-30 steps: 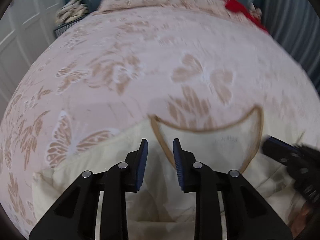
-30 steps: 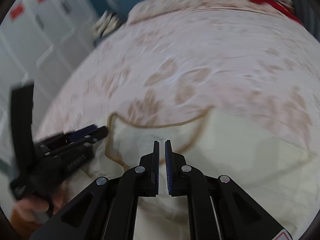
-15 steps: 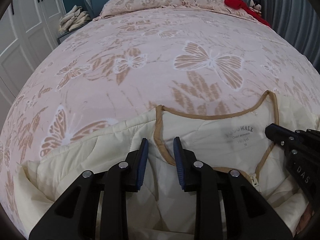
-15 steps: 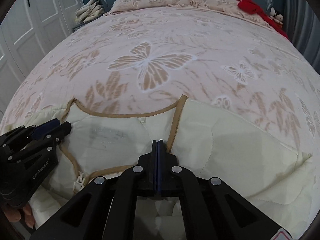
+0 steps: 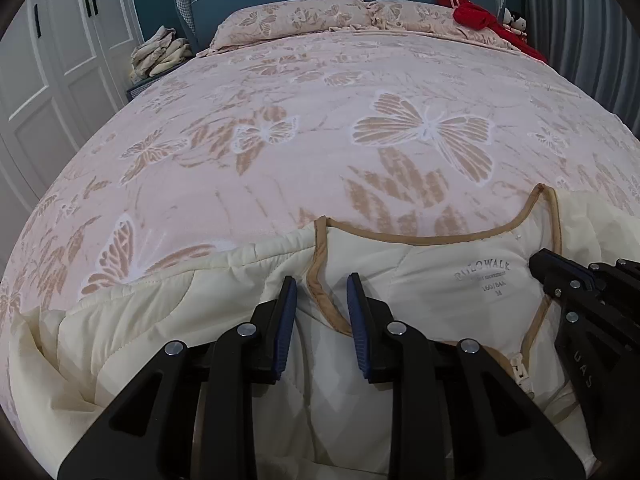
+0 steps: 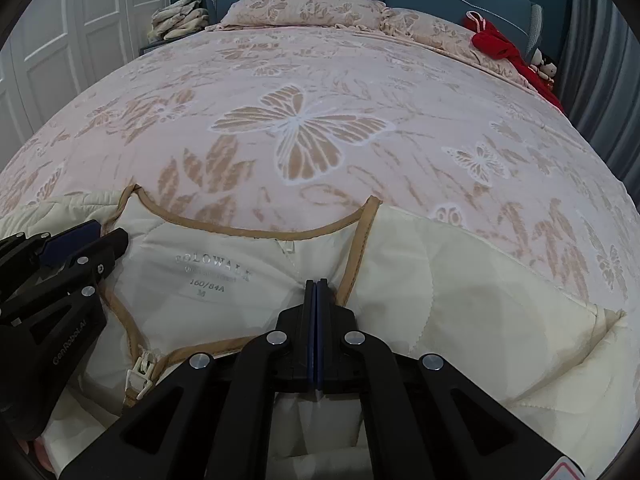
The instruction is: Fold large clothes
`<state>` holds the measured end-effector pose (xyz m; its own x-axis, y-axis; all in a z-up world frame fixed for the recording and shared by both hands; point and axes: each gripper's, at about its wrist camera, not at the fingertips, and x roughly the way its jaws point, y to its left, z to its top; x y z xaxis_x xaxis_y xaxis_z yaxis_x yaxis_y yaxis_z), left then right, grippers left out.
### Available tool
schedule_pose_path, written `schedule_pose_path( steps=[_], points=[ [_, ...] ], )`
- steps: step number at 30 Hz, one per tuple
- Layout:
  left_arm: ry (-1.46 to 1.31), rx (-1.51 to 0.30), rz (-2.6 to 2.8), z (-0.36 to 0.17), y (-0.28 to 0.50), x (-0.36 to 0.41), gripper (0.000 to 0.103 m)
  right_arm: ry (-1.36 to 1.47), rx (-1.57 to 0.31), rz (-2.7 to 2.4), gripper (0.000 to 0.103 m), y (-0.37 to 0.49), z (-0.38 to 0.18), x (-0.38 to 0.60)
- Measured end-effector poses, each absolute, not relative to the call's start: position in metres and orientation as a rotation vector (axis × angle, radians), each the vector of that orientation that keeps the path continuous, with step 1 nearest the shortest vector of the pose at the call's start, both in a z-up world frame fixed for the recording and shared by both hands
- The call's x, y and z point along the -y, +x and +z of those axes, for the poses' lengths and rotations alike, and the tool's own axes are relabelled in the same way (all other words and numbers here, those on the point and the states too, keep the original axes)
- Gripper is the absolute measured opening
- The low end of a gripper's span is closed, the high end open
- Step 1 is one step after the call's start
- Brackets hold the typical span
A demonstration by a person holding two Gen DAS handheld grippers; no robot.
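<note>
A cream quilted jacket (image 5: 448, 276) with tan collar trim lies at the near edge of the bed, its inside label facing up; it also shows in the right wrist view (image 6: 460, 280). My left gripper (image 5: 320, 288) is open, its fingers on either side of the left collar trim, just above the fabric. My right gripper (image 6: 316, 285) is shut beside the right collar trim; whether fabric is pinched between the pads I cannot tell. Each gripper shows at the edge of the other's view.
The bed (image 5: 320, 120) has a pink butterfly-print cover and two pillows (image 5: 296, 16) at the far end. A red garment (image 5: 476, 14) lies at the far right. Folded cloths (image 5: 160, 54) sit on a nightstand at the left, beside white wardrobe doors (image 5: 48, 60).
My right gripper has closed from slightly open to shut at the right collar. Both grippers have moved closer to the jacket, and the views have steadied. My left gripper stays open.
</note>
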<state>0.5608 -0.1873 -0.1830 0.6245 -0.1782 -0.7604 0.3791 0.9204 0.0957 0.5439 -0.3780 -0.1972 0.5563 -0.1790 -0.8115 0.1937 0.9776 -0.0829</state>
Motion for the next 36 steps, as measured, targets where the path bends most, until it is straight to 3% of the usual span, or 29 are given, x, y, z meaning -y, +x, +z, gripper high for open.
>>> schedule_pose_path(
  steps=[11, 12, 13, 15, 20, 22, 23, 24, 25, 29, 36],
  points=[
    [0.328, -0.824, -0.273, -0.18, 0.557, 0.196, 0.027, 0.037, -0.904, -0.249, 0.0, 0.539, -0.187, 0.381],
    [0.341, -0.826, -0.253, -0.174, 0.554, 0.194, 0.032, 0.044, -0.876, -0.296, 0.0, 0.533, -0.179, 0.385],
    [0.331, -0.832, -0.237, -0.168, 0.551, 0.19, 0.047, 0.072, -0.831, -0.342, 0.0, 0.524, -0.167, 0.392],
    [0.207, -0.814, -0.158, -0.141, 0.537, 0.159, 0.072, 0.162, -0.727, -0.458, 0.017, 0.495, -0.134, 0.412],
    [0.085, -0.84, -0.157, -0.095, 0.492, 0.091, 0.074, 0.322, -0.819, -0.261, 0.02, 0.433, -0.092, 0.426],
    [0.096, -0.86, -0.167, -0.08, 0.459, 0.066, 0.074, 0.34, -0.851, -0.209, 0.038, 0.399, -0.082, 0.422],
    [0.099, -0.878, -0.173, -0.077, 0.447, 0.056, 0.075, 0.355, -0.868, -0.184, 0.053, 0.373, -0.075, 0.418],
    [0.092, -0.91, -0.183, -0.075, 0.426, 0.039, 0.081, 0.361, -0.877, -0.167, 0.062, 0.354, -0.072, 0.415],
    [0.083, -0.931, -0.189, -0.076, 0.412, 0.03, 0.086, 0.358, -0.886, -0.156, 0.064, 0.326, -0.067, 0.412],
    [0.01, -1.062, -0.18, -0.094, 0.339, -0.036, 0.087, 0.281, -0.943, -0.218, 0.075, 0.221, -0.064, 0.406],
    [-0.165, -1.195, -0.126, -0.137, 0.237, -0.12, 0.087, 0.435, -1.058, -0.344, 0.078, 0.071, -0.095, 0.442]
  ],
)
